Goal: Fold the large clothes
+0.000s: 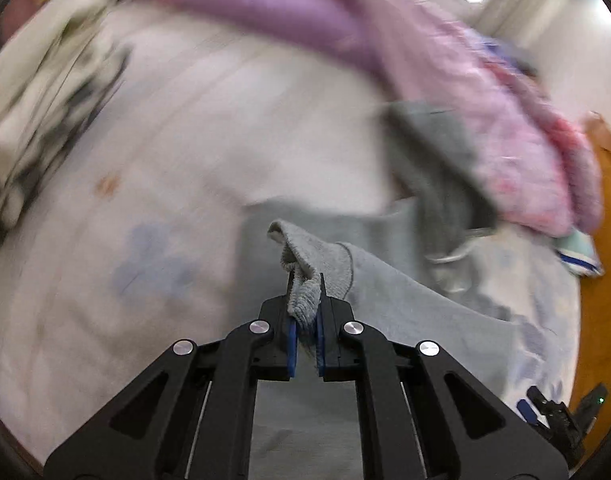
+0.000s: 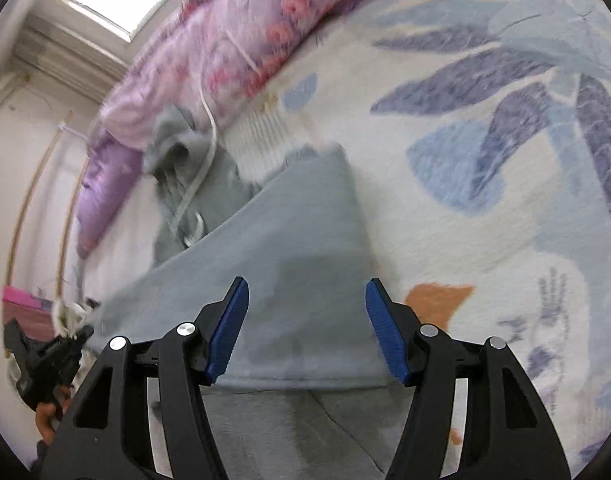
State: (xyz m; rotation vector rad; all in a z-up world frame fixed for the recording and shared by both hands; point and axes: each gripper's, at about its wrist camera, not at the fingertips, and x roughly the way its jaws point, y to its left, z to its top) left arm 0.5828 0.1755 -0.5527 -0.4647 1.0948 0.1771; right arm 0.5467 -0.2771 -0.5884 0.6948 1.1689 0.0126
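Observation:
A grey hooded sweatshirt [image 2: 297, 236] lies on a bed covered by a white sheet with blue leaf prints [image 2: 485, 140]. Its hood and white drawstring [image 2: 193, 184] lie at the far end by a purple quilt. My left gripper [image 1: 305, 304] is shut on the ribbed cuff [image 1: 305, 272] of a grey sleeve and holds it lifted above the sweatshirt body [image 1: 405, 300]. My right gripper [image 2: 307, 320] is open, its blue pads [image 2: 229, 332] either side of the folded grey cloth, just above it. The left gripper also shows at the left edge of the right wrist view [image 2: 45, 356].
A rolled purple and pink quilt [image 2: 233, 40] runs along the far side of the bed. A patterned white and dark cloth [image 1: 45, 120] lies bunched at the left. An orange bed edge [image 1: 601, 240] is at the right. The right gripper shows at the lower right [image 1: 553, 412].

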